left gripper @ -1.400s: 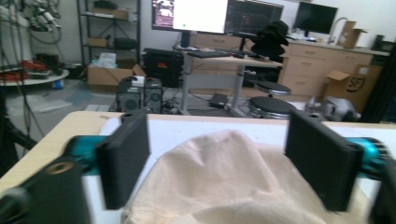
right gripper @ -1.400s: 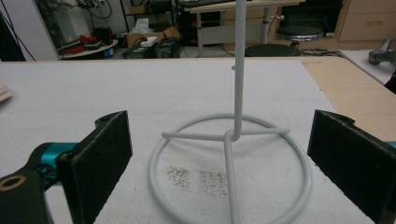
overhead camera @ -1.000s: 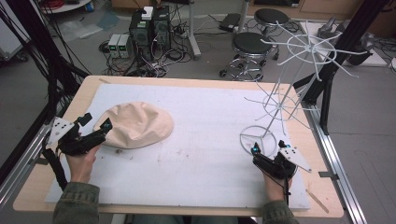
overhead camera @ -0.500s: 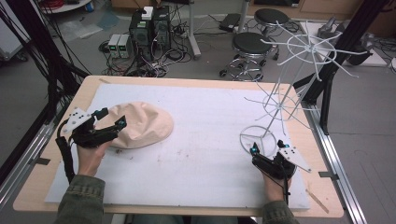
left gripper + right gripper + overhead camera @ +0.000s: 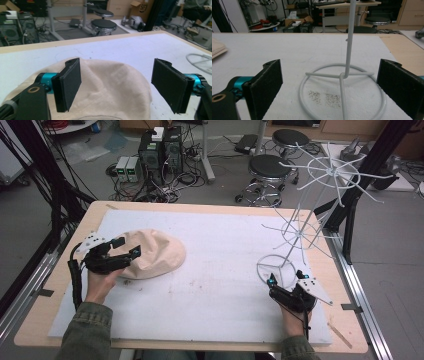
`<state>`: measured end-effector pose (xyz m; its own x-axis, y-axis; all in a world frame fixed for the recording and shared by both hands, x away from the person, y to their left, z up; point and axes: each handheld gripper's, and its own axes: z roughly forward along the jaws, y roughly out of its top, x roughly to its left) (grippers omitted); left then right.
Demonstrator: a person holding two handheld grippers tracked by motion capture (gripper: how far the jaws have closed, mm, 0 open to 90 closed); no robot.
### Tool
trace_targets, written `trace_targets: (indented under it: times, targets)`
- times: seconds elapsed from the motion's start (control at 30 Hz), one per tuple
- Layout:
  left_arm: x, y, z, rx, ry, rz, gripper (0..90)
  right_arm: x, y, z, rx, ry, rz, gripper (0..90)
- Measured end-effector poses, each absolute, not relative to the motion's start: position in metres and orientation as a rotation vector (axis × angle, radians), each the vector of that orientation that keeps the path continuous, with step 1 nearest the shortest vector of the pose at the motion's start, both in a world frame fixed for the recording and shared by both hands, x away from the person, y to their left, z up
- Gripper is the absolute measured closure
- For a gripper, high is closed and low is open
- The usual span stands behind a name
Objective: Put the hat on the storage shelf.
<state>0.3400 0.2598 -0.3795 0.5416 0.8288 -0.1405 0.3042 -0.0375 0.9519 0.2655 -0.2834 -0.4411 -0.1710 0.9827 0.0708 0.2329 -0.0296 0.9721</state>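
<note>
Beige cloth hat (image 5: 150, 254) lies crown-up on the left part of the white mat (image 5: 220, 285) that covers the wooden worktop (image 5: 65, 265). Nothing here acts as a container; the hat sits flat, its inside hidden. White wire rack (image 5: 305, 215) stands at the right side of the mat — a ring base on the mat, a thin pole rising from it, spoked wheels higher up. Some dark specks on the mat inside the ring base, seen in the right gripper view. Hat and rack are well apart, bare mat between them. Beyond the worktop: black stools (image 5: 267, 167), computer boxes (image 5: 160, 145) and loose cables on the floor.

Left hand-held gripper (image 5: 125, 249) is over the near-left edge of the hat, jaws spread wide with the cloth between and below them in the left gripper view; whether the pads touch the cloth I cannot tell — it holds nothing. Right hand-held gripper (image 5: 286, 279) sits at the near side of the rack's ring base, jaws wide apart, the ring and pole between them in the right gripper view, pads clear of the wire, nothing held.
</note>
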Motion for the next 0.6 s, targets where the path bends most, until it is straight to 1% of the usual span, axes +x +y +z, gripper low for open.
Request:
trace_targets:
  times: [0.07, 0.3, 0.4, 0.6]
  targets:
    - [0.342, 0.256, -0.378, 1.649, 0.969, 0.558, 24.0, 0.265, -0.283, -0.441, 1.332, 1.490, 1.262, 5.5]
    - [0.348, 0.249, -0.383, 1.708, 0.956, 0.489, 23.9, 0.265, -0.284, -0.441, 1.330, 1.492, 1.263, 5.6]
    - [0.346, 0.240, -0.386, 1.755, 0.926, 0.505, 23.8, 0.265, -0.283, -0.441, 1.332, 1.494, 1.260, 5.5]
    - [0.350, 0.233, -0.393, 1.815, 0.924, 0.457, 23.8, 0.265, -0.283, -0.442, 1.325, 1.502, 1.261, 5.6]
